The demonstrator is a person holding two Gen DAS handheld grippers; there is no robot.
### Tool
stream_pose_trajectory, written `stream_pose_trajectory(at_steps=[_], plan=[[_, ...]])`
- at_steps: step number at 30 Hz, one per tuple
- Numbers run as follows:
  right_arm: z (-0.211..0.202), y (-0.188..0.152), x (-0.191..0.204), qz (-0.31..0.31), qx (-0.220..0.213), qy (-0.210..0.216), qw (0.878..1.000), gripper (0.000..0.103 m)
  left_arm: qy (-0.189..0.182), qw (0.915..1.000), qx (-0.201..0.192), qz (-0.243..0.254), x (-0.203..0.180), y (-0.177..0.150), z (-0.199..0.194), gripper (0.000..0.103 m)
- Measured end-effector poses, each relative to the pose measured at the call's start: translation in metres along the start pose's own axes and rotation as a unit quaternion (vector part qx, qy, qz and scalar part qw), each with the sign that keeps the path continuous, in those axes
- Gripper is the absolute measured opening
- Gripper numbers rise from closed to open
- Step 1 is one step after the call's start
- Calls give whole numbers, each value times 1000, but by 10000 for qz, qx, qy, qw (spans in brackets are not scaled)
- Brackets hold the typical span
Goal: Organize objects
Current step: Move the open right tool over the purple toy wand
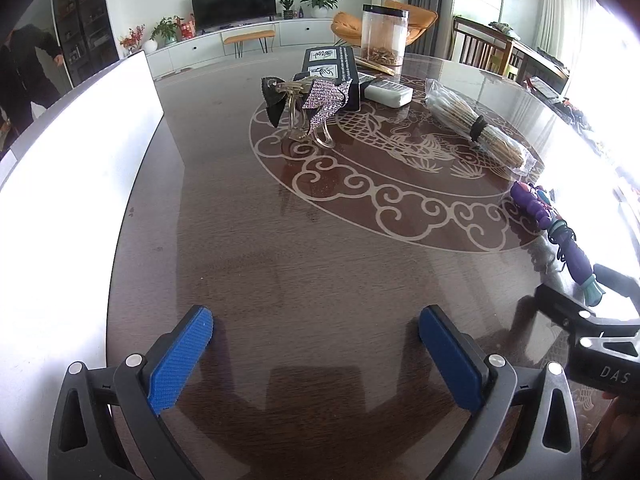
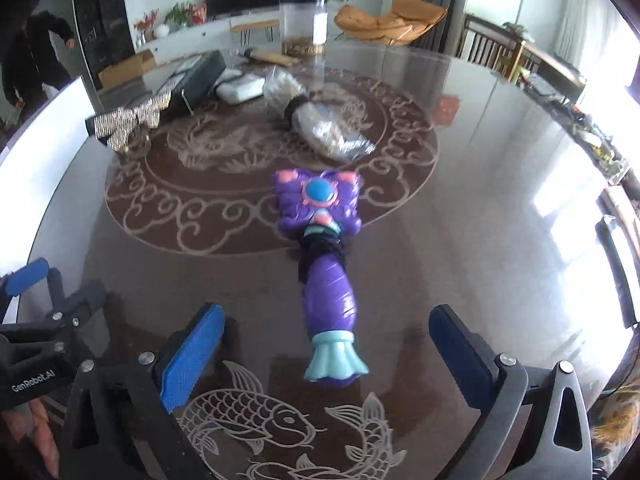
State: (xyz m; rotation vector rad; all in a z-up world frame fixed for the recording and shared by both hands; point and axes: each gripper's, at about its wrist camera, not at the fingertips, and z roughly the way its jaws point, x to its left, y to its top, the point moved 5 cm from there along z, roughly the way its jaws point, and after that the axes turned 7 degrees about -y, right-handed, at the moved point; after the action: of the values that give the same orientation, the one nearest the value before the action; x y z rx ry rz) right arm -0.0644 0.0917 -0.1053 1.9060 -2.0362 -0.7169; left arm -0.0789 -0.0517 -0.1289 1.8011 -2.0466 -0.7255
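White board (image 1: pixel 80 184): cut off by the left edge.
Black box (image 1: pixel 330 70): print too small to read — front hidden behind the sequin bow clip (image 1: pixel 308 98).
Clear jar (image 2: pixel 302 26): contents blurred — unidentifiable.

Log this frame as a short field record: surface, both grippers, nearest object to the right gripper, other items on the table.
surface: dark round table with pale inlaid pattern
left gripper: jaws open, empty, over bare tabletop
right gripper: jaws open, empty
nearest object: purple toy wand, lying flat, teal end between the jaws, untouched
other items: rhinestone bow hair clip, black box, bagged stick bundle, clear jar, white packet
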Motion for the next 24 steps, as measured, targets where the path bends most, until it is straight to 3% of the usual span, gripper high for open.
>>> stream_pose_trajectory(at_steps=[24], plan=[[6,2,-1,202,-83,20,9998,103,-3,10000,1,3,0,0,0,103]])
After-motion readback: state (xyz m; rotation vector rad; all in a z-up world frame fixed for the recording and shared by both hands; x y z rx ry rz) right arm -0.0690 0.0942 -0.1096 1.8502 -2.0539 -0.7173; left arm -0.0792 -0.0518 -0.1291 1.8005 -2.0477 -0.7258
